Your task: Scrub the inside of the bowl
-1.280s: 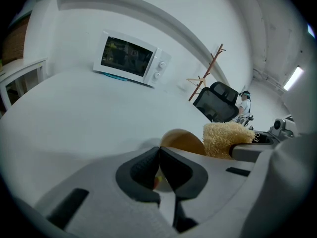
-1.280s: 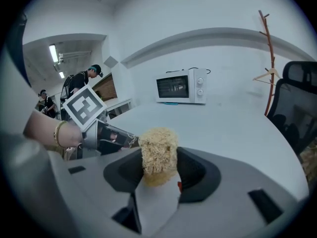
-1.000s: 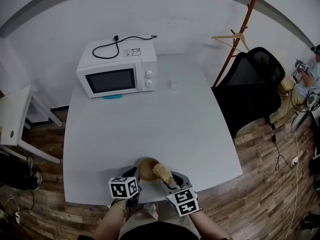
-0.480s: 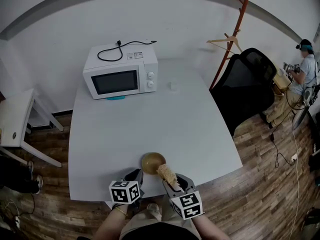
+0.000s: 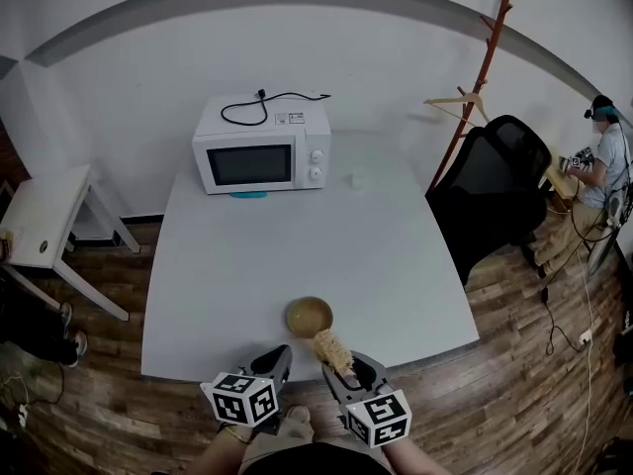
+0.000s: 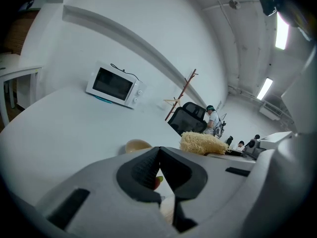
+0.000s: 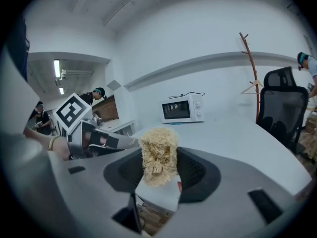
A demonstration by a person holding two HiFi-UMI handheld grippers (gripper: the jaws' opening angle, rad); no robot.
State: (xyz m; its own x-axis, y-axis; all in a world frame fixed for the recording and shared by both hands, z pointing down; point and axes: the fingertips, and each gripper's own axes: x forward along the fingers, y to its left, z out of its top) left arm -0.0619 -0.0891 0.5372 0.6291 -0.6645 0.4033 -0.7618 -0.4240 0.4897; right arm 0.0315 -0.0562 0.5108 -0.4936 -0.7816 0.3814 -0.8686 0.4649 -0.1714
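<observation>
While the right gripper clamps a pale fibrous scrubber, left gripper closed, empty, round tan bowl upright on table.

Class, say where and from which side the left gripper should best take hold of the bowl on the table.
On the bowl, probably the near-left rim, from above, one jaw inside: it stands upright with an open rim, and the right gripper holds the scrubber at its near right.
</observation>
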